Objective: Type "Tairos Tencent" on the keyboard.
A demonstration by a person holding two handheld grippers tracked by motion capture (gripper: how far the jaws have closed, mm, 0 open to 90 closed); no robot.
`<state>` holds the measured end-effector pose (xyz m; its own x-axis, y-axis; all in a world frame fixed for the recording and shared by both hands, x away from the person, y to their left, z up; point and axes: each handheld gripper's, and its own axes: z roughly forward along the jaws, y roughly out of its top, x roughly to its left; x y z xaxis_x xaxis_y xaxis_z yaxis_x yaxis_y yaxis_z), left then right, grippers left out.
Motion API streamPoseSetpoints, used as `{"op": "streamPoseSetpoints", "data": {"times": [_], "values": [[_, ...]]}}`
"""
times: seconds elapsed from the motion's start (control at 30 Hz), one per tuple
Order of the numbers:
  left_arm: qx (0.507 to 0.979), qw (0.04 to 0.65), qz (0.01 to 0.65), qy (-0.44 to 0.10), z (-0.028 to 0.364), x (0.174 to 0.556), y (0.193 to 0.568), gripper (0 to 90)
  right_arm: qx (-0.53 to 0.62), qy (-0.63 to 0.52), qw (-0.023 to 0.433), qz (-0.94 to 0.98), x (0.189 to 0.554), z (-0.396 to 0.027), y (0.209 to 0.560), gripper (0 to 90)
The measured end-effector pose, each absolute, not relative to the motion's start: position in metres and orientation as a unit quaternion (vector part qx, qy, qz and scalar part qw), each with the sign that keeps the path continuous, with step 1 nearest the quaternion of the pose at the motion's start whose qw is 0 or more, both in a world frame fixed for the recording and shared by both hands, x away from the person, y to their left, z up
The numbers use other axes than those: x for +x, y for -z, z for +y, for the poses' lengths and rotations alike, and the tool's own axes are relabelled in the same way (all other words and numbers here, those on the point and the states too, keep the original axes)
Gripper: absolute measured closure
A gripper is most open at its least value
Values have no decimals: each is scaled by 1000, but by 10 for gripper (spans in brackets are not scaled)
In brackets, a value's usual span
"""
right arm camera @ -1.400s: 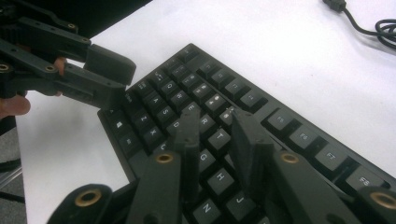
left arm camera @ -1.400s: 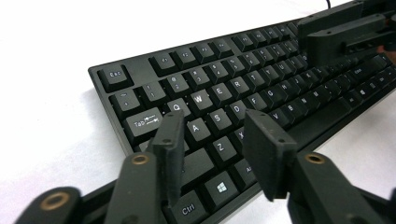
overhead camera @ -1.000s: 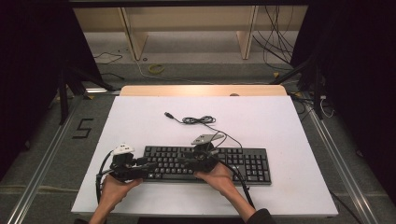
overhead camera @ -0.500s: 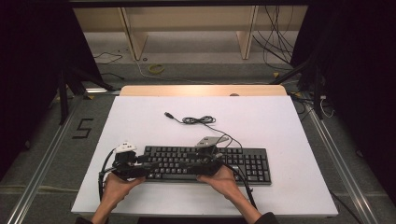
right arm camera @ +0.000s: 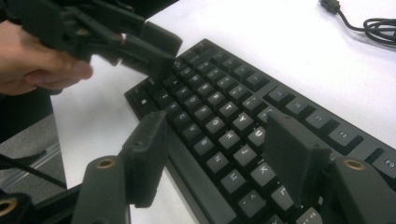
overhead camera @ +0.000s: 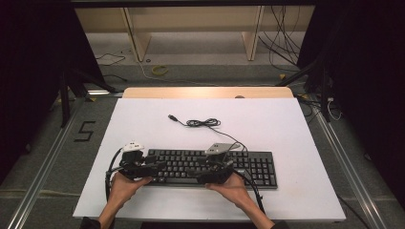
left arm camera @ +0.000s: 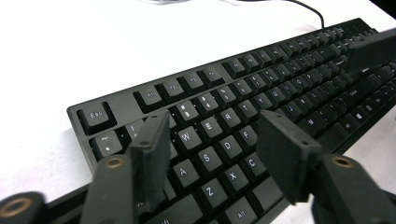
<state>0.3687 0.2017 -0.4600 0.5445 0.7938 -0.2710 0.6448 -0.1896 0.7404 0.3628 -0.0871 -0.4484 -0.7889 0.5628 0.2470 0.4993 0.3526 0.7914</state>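
Observation:
A black keyboard (overhead camera: 248, 164) lies along the near part of the white table (overhead camera: 286, 124), with its cable coiled behind it (overhead camera: 203, 123). My left gripper (overhead camera: 158, 167) hovers over the keyboard's left end. In the left gripper view it (left arm camera: 215, 126) stands open above the letter keys (left arm camera: 219, 116); its jaws have just been closing, with nothing gripped. My right gripper (overhead camera: 206, 172) sits over the middle keys, pointing toward the left one. Its jaws (right arm camera: 217, 123) have just been opening and stand wide above the keys (right arm camera: 224, 112), holding nothing.
The cable's USB plug (overhead camera: 172, 117) rests loose on the table behind the keyboard. In the right gripper view the person's hand (right arm camera: 42, 60) holds the left gripper (right arm camera: 149, 46) close ahead. A wooden strip (overhead camera: 205, 92) edges the table's far side; cables lie on the floor beyond.
The right gripper has slipped a little right and toward the keyboard's near edge. The left hand has stayed where it was.

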Motion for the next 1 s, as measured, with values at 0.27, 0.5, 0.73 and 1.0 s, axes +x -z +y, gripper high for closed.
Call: {"op": "streamPoseSetpoints", "data": {"times": [0.27,0.5,0.73,1.0], "values": [[777,418,464,-78,194,377,462,657,319,-470,35,822,358,-92,450,396],[793,405,449,-76,183,383,465,812,319,-468,37,823,356,-95,453,366],[799,397,445,-76,180,387,466,892,317,-471,37,823,353,-96,453,362],[805,388,442,-75,174,391,469,893,319,-470,36,822,351,-98,454,361]]}}
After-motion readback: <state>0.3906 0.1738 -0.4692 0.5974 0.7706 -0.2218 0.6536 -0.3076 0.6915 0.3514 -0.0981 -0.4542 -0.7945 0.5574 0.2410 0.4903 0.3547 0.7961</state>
